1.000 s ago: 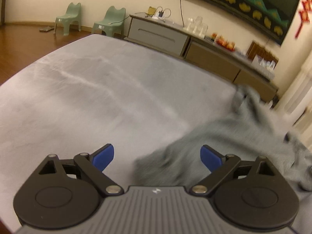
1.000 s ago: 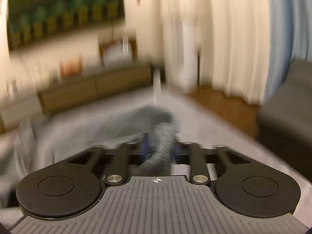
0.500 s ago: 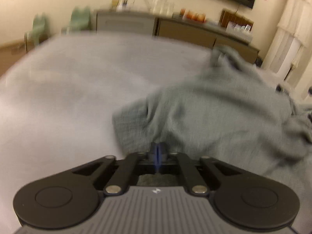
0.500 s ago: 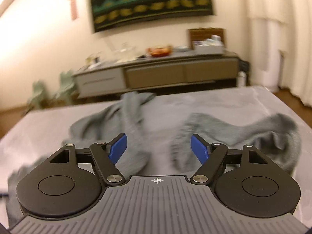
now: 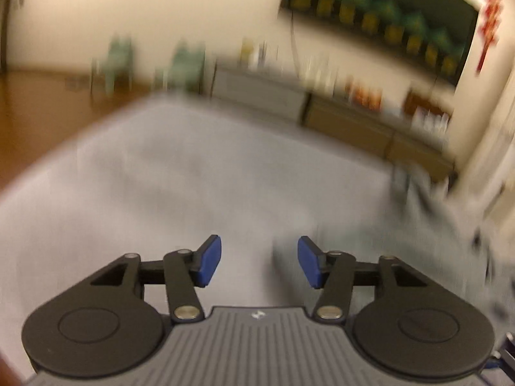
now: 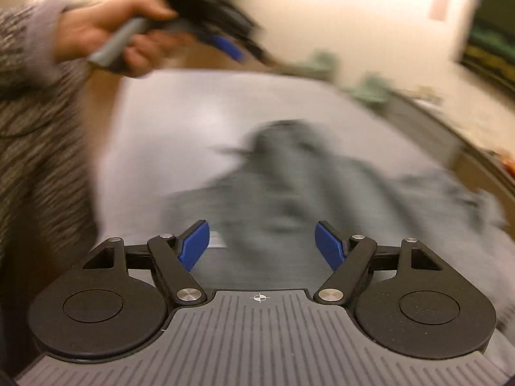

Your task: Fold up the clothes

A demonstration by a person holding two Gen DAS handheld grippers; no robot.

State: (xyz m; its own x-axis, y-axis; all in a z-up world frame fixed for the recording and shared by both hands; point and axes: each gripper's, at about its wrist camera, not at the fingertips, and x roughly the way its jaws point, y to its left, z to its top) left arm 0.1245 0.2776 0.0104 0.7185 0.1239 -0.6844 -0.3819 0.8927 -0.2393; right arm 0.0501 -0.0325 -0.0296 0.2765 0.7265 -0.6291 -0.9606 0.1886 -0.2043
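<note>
The left gripper (image 5: 259, 262) was opening, nothing between its blue pads, above the grey bed (image 5: 161, 193); the grey garment (image 6: 305, 186) lay crumpled at its three o'clock. The right gripper (image 6: 262, 246) stood wide and empty over the garment's near edge; at its ten o'clock a hand (image 6: 106, 32) carried the left gripper; both views were blurred.

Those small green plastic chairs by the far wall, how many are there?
2. In the blurred left wrist view, one small green plastic chair stands on the wood floor by the wall, and the second just right of it, beside the grey cabinet. Others may be hidden.
</note>
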